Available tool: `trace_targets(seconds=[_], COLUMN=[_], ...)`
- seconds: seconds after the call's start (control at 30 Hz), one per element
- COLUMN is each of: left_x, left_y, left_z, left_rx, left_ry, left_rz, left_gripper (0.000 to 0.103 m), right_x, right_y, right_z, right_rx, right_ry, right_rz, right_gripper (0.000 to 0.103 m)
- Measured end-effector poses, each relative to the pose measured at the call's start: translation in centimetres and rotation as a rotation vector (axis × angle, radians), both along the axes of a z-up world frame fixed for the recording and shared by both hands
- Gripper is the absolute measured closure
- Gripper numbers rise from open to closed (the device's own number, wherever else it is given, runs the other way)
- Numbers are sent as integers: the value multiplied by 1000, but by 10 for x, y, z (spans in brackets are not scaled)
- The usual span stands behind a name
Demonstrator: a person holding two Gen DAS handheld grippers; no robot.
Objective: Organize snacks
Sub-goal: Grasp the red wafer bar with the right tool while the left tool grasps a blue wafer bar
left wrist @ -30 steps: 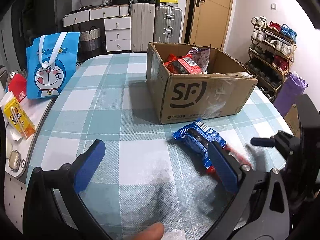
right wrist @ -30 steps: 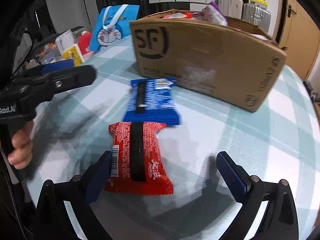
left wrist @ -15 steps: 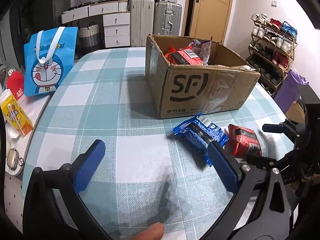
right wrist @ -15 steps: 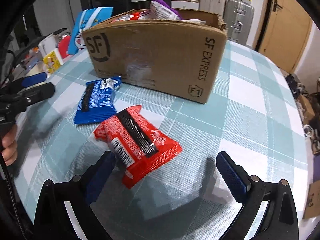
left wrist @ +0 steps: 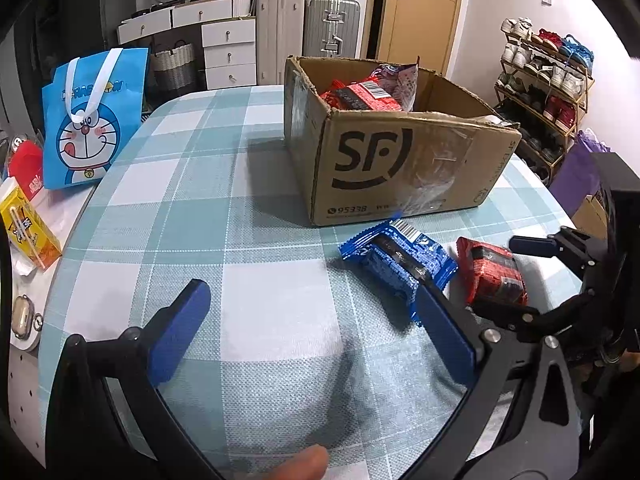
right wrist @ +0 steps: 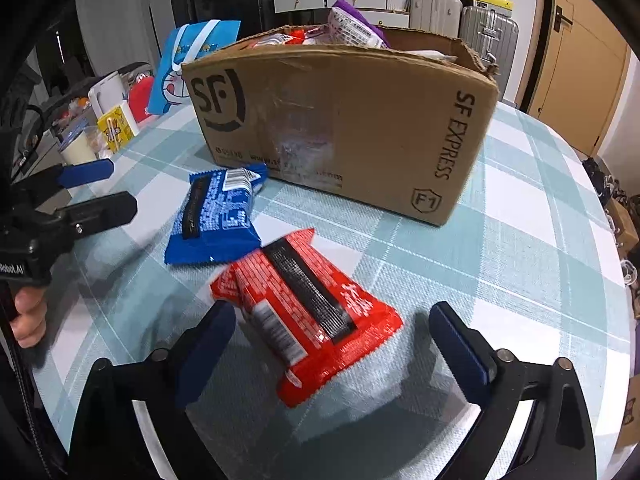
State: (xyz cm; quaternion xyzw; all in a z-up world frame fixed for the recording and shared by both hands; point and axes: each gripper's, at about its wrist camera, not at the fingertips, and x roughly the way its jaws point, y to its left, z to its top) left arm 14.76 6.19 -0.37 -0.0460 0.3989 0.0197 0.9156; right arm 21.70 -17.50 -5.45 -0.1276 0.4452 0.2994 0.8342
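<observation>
A red snack pack [right wrist: 308, 320] lies on the checked table between the open fingers of my right gripper [right wrist: 332, 324], which is low around it. It also shows in the left wrist view [left wrist: 490, 272]. A blue snack pack [right wrist: 218, 216] lies just beyond it; in the left wrist view [left wrist: 398, 262] it sits by my right fingertip. My left gripper [left wrist: 316, 316] is open and empty over the table. An open SF cardboard box [left wrist: 400, 160] behind the packs holds several snacks [left wrist: 360, 94].
A blue Doraemon bag [left wrist: 90, 116], a yellow carton [left wrist: 26, 228] and a red item [left wrist: 26, 164] stand at the table's left side. Suitcases [left wrist: 304, 36], drawers and a shoe rack [left wrist: 548, 92] are beyond the table. The table edge curves on the right [right wrist: 580, 208].
My right gripper has swung round to the right and closed in on the red pack, which has turned askew beside the blue one. My left gripper has hardly moved.
</observation>
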Motion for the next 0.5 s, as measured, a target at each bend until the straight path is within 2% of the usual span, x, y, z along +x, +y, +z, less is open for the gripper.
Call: trace_targets(seconds=[0.13, 0.33, 0.4, 0.43, 0.5], left_x=[0, -1, -1, -1, -1], left_y=[0, -1, -1, -1, -2], left_z=[0, 0, 0, 0, 0], left_rx=[2, 3, 3, 3, 3], left_ry=[1, 1, 0, 0, 0], left_rz=[-4, -4, -6, -7, -9], left_gripper=[1, 1, 1, 1, 1], right_x=[-2, -11, -13, -15, -18], right_y=[10, 9, 9, 8, 4], right_z=[1, 2, 3, 4, 6], right_rx=[9, 28, 31, 34, 37], right_ry=[-15, -17, -7, 0, -2], right_rz=[33, 82, 105, 116, 122], right_gripper=[28, 42, 49, 57, 57])
